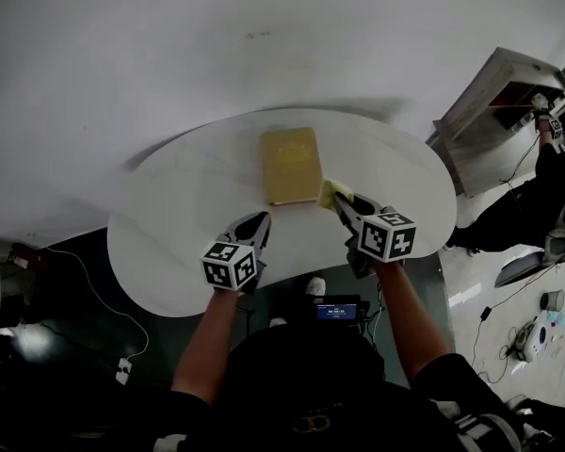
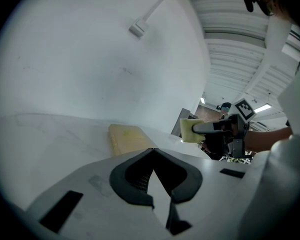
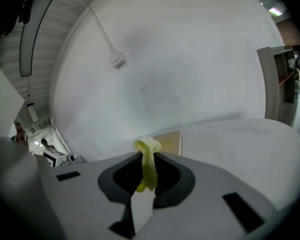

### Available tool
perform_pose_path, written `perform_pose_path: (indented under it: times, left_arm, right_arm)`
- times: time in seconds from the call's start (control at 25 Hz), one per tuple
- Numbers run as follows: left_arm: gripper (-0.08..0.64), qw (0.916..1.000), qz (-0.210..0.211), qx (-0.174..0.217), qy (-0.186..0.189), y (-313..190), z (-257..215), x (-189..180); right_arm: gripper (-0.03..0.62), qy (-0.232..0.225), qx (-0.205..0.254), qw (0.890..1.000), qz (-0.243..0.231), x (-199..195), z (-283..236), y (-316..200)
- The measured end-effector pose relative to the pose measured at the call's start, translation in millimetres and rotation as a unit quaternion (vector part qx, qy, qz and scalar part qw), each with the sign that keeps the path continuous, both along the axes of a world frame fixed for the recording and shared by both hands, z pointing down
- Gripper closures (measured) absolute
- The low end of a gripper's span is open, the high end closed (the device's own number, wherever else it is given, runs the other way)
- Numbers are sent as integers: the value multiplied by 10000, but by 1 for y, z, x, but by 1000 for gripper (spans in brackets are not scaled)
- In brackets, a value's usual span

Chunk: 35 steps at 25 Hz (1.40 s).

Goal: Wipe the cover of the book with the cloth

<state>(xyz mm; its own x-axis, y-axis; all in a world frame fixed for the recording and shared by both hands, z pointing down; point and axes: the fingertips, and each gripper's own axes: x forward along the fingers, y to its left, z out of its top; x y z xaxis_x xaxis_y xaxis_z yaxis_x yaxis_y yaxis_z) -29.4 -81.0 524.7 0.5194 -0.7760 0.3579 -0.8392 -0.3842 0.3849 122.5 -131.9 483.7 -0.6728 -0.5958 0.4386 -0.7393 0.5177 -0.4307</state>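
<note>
Book (image 1: 291,165) is lying flat near the middle of the round white table (image 1: 169,215), tan cover facing up. Right gripper (image 1: 342,202) is clamping the yellow cloth (image 1: 334,192); the right gripper view is showing the jaws pinching it into a thin fold. From the head view the cloth is sitting at the book's near-right corner, probably just above it; contact is not readable. Left gripper (image 1: 262,218) is hovering just short of the book's near edge, jaws pressed together, holding nothing.

Around: a grey shelf unit (image 1: 494,111) is standing off the table's right side, with a person in dark clothes (image 1: 546,186) beside it. A small device with a lit screen (image 1: 337,310) is showing below the table's near edge. A white cable (image 1: 94,295) is trailing across the dark floor at left. A conduit with a small box (image 3: 117,61) is running down the wall behind.

Hidden: the right gripper body is covering most of the book in its own view, leaving only a tan sliver (image 3: 170,140). Cover print is too small to read. Shelf contents are being cut off at the frame edge.
</note>
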Motion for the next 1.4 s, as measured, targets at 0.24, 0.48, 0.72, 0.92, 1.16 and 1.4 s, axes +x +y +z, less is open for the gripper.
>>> perform_pose_path:
  times: [0.24,0.48,0.72,0.92,1.16,1.4]
  left_arm:
    - [551,9996,77,271,-66,35,-9,-11]
    - [551,9991,82,376,-158,64,-10,-20]
    - [551,9980,155,509,-351,84,-13,-19]
    - [551,9961,215,606,-600,96,-16,-14]
    - [551,9944,301,787,-640,103,-25,-10]
    - [552,9934,347,848,-696,107,-29,-9]
  right_arm:
    - [505,289,238,9993,-43,-17,-6,49]
    - [505,581,517,9970,-20,-22,-10,93]
    - [505,686,633,9956,112,-16,-11,127]
    - [505,723,701,9947,189,-13,-13,146]
    - [505,778,812,9934,221,-15,-17,156]
    - [505,801,859,9927,269,-16,-19,161]
